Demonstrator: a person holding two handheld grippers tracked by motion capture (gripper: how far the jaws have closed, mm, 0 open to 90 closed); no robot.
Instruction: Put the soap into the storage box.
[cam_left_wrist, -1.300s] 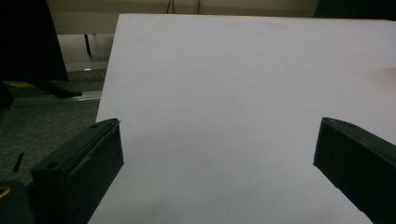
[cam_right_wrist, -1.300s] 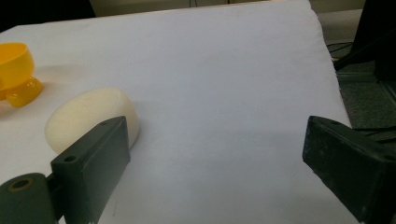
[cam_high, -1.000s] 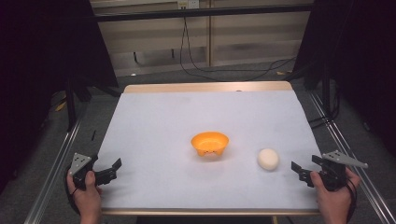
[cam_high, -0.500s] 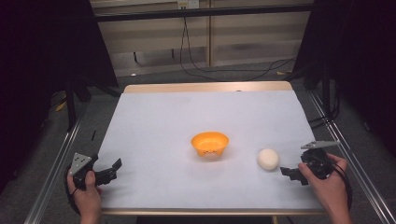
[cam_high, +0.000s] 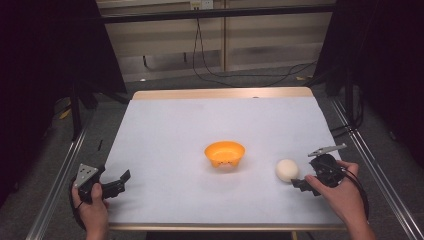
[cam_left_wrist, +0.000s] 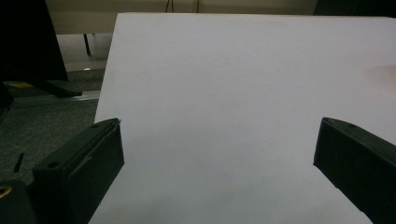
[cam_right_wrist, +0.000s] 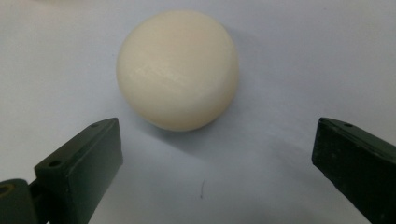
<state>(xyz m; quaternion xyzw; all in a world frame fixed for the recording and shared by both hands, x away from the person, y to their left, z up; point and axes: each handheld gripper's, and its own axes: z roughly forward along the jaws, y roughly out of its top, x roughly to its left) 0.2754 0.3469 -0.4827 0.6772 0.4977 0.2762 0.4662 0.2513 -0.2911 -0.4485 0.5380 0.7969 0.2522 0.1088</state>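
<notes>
My right gripper (cam_high: 305, 184) sits low over the white table (cam_high: 200, 135), its jaws spread wide and pointed at a cream-coloured ball (cam_high: 287, 170) that lies just beyond their tips. In the right gripper view the ball (cam_right_wrist: 177, 70) rests on the sheet ahead of the jaws, centred slightly toward the left jaw, touching neither; bare surface shows between the two black pads. My right hand (cam_high: 342, 192) wraps the tool from behind, the grey three-cornered plate tilted above it.

My left gripper (cam_high: 117, 181) hovers at the near left corner of the table, held in my left hand (cam_high: 90, 210). Its jaws also stand wide apart, with nothing between them; the left gripper view shows plain white surface ahead of both pads, the table's edge running just past the left jaw and dark floor beyond it.

An orange bowl (cam_high: 225, 154) stands upright near the middle of the table, well ahead of the left jaws and beside the ball, apart from it.
</notes>
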